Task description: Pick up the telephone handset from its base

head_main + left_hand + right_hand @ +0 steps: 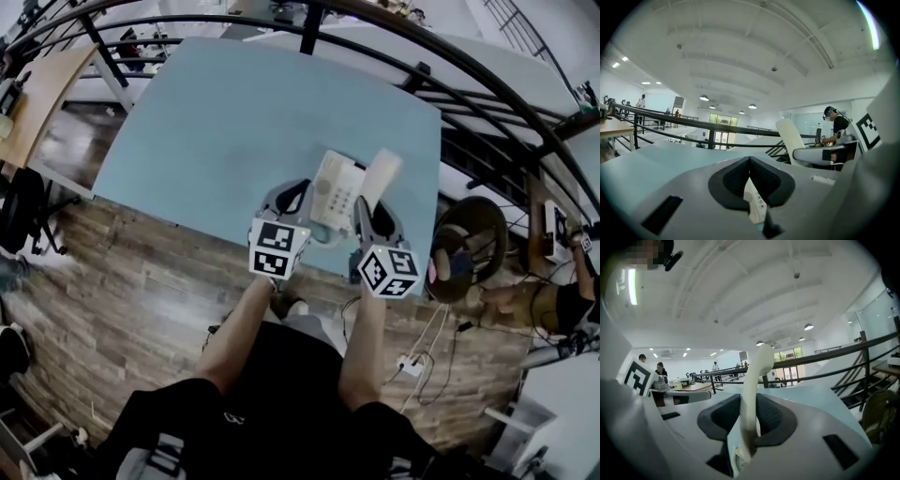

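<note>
Our right gripper (pixel 751 405) clamps the cream handset (pixel 757 366) upright, off its base (pixel 335 192) on the blue table (pixel 234 122). Our left gripper (pixel 750 161) hovers beside the base, jaws together, empty. A black railing (pixel 375 49) runs beyond.

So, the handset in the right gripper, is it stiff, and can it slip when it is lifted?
Probably stiff: the handset holds its curve, standing up out of the right gripper. Its smooth plastic may slip or pivot, since the pads grip it only near one end. Likely light: it looks slim.
</note>
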`<state>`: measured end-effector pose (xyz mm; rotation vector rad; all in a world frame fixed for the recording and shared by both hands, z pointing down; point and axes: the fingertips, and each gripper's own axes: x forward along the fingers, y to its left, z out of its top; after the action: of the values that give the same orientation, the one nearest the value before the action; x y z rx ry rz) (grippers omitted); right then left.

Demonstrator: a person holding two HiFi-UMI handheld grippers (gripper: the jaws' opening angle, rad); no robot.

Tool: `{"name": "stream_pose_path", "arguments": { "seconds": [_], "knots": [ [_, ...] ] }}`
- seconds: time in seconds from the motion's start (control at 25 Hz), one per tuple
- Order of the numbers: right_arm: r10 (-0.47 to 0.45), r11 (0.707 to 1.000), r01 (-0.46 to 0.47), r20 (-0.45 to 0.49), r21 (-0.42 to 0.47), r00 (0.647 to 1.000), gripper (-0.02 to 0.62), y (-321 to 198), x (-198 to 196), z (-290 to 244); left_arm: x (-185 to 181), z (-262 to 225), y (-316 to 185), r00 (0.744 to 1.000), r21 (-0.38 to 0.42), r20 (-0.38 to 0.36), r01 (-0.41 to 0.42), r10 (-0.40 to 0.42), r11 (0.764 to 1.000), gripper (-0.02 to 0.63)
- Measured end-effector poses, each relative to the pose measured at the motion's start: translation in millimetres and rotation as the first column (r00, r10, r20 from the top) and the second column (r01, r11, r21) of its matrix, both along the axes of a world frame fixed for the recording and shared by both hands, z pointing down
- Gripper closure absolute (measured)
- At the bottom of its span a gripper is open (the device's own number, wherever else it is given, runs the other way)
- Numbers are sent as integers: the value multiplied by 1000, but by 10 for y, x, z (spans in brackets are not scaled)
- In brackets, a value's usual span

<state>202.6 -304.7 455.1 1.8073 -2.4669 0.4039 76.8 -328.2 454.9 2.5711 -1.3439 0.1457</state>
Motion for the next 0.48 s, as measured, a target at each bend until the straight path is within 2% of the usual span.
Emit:
{"name": "stream_pose_path", "arguments": {
  "seconds": [0.16,0.48],
  "knots": [
    [-7,996,7,-11,84,1000,500,160,119,-186,101,-195,61,1000,44,2,-8,8,999,606],
    [0,992,2,-11,128,1000,502,248,256,-299,221,-251,124,1000,59,10,-30,30,998,606]
  ]
}}
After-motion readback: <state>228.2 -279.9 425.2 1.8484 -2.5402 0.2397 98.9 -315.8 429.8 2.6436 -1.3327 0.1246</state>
